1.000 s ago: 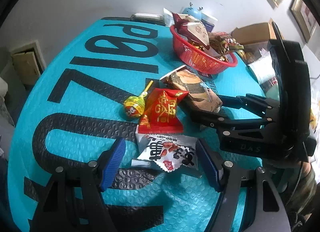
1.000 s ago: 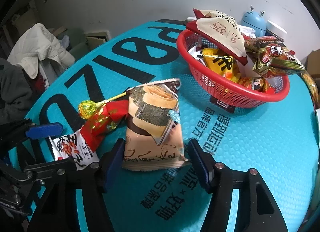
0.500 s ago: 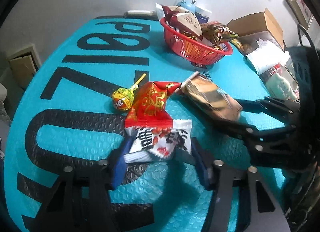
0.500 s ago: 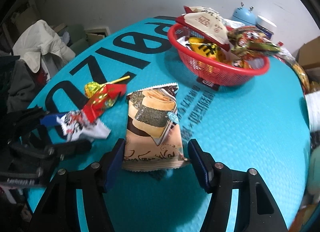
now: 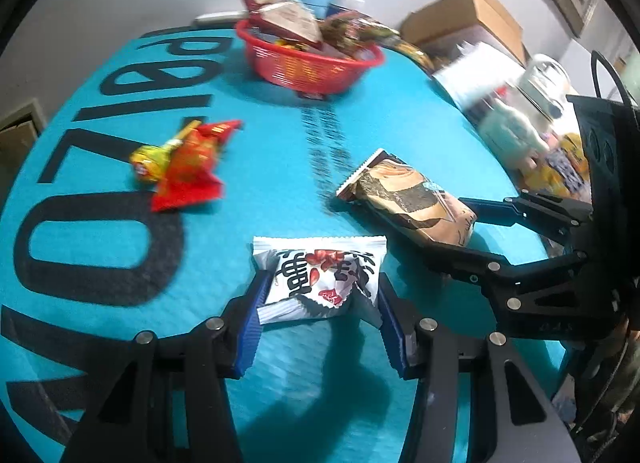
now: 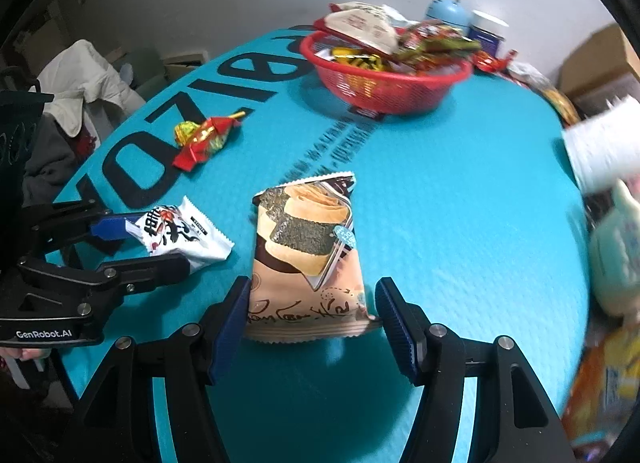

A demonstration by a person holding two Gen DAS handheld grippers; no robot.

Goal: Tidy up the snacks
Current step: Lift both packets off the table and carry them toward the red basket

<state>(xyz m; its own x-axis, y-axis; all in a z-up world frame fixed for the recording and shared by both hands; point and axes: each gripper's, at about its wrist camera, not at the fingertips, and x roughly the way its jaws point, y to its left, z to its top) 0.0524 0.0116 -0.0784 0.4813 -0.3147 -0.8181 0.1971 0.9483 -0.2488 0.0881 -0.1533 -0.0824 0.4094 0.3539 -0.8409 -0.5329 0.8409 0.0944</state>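
Note:
My left gripper (image 5: 320, 317) is shut on a white snack packet (image 5: 320, 275) with black and red print and holds it above the teal mat (image 5: 100, 231). My right gripper (image 6: 312, 313) is shut on a tan seaweed-roll snack bag (image 6: 306, 259), also lifted off the mat. Each gripper shows in the other's view: the right gripper (image 5: 472, 231) with its bag (image 5: 408, 203), the left gripper (image 6: 132, 241) with its packet (image 6: 180, 233). A red packet (image 5: 188, 167) and a yellow lollipop (image 5: 150, 159) lie on the mat. A red basket (image 5: 308, 63) full of snacks stands at the far edge.
A blue container (image 6: 446, 11) and a jar (image 6: 488, 29) stand behind the basket. Cardboard boxes (image 5: 464, 23), white papers and more packets crowd the right side beyond the mat. White clothing (image 6: 84, 79) lies on a chair to the left.
Both grippers have lifted their packets off the mat and drawn back from the red packet and lollipop, which stay on the mat. The basket now looks farther away.

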